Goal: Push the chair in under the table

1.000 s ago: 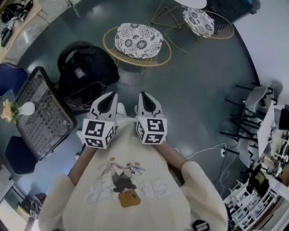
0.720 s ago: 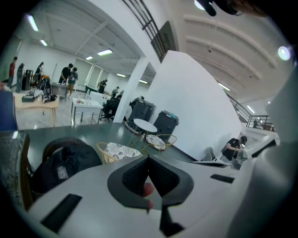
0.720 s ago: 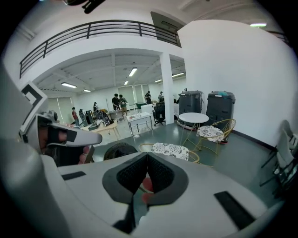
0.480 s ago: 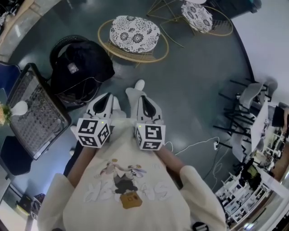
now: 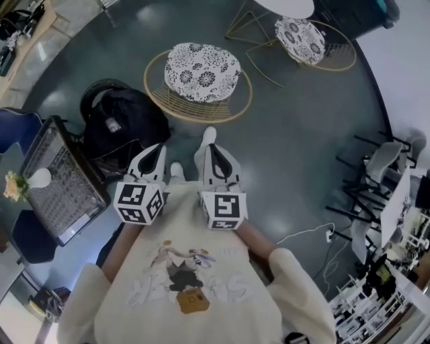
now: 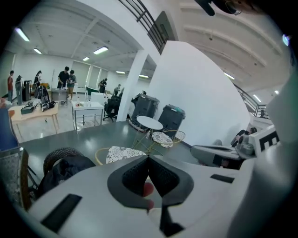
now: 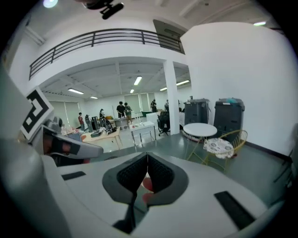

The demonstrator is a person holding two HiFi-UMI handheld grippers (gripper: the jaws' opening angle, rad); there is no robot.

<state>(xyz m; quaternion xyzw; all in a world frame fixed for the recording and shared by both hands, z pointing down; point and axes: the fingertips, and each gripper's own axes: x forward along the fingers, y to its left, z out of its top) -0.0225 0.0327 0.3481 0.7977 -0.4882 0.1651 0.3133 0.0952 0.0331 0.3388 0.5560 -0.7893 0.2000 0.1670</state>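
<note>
A gold wire chair with a black-and-white patterned cushion [image 5: 201, 67] stands on the dark floor ahead of me. A second such chair [image 5: 299, 33] sits further off beside a round white table [image 5: 285, 5]. The left gripper view shows the near chair [image 6: 122, 153], the table [image 6: 150, 122] and the far chair [image 6: 163, 138]. The right gripper view shows the table [image 7: 200, 129] and far chair [image 7: 219, 146]. My left gripper [image 5: 153, 151] and right gripper [image 5: 213, 149] are side by side in front of my chest, well short of both chairs. Both are shut and hold nothing.
A black backpack [image 5: 124, 124] rests on a round black seat at my left. Beside it is a wire-mesh table [image 5: 64, 181]. A white shoe [image 5: 209, 134] shows ahead of the grippers. A white cable [image 5: 309, 232] and black racks [image 5: 366, 175] lie to the right.
A white shoe has stepped out ahead of the grippers and the floor has shifted in view. Both grippers stay together and shut.
</note>
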